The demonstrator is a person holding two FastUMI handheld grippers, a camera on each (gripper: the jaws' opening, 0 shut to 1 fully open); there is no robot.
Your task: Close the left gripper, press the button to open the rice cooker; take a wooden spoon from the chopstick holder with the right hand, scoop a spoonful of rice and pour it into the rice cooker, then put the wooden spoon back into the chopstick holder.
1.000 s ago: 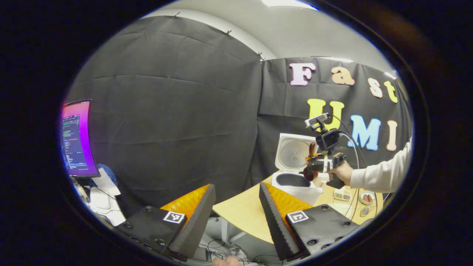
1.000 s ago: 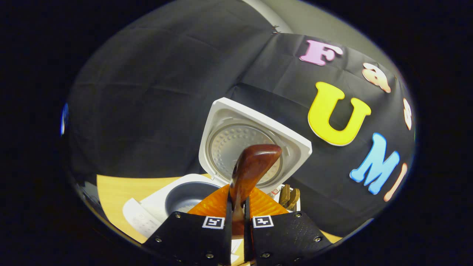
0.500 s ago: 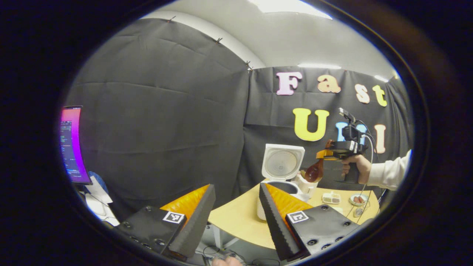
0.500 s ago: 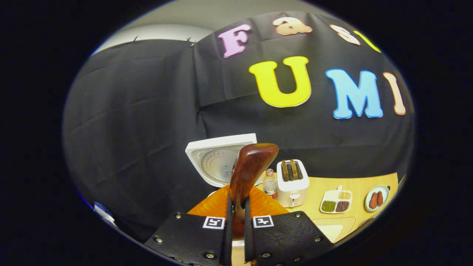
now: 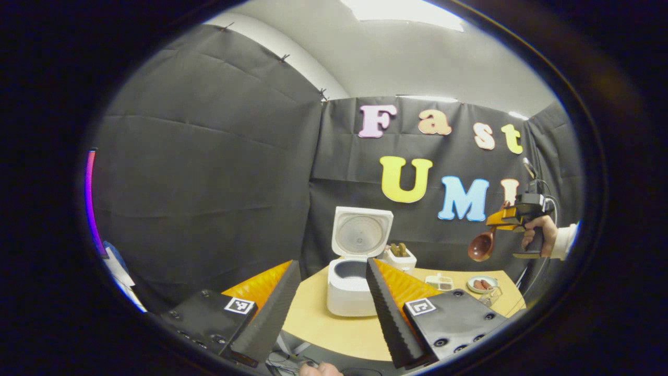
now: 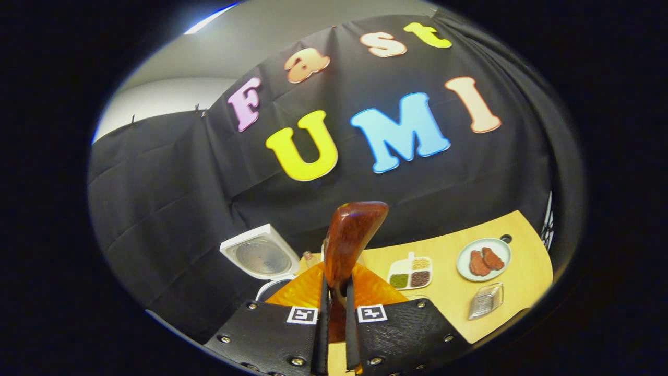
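The white rice cooker (image 5: 348, 288) stands on the yellow table (image 5: 318, 324) with its lid (image 5: 362, 233) raised and the dark inner pot showing. My left gripper (image 5: 331, 263) is open, held back from the table edge, and nothing is between its fingers. My right gripper (image 6: 334, 286) is shut on the handle of the wooden spoon (image 6: 355, 237), whose bowl points up and away. In the left gripper view a hand holds the right gripper (image 5: 497, 219) high at the right, with the wooden spoon (image 5: 481, 246) hanging down over the table's right end. In the right gripper view the rice cooker lid (image 6: 259, 256) lies low at the left.
A white toaster (image 5: 400, 257) stands right of the cooker. A divided tray of beans (image 6: 410, 272), a plate with red pieces (image 6: 482, 259) and a small clear dish (image 6: 485, 301) lie on the table's right part (image 6: 524, 245). Black cloth walls close the back.
The right gripper has carried the spoon away from above the cooker, up and to the right. The left gripper's view has swung so the cooker now sits between its fingers.
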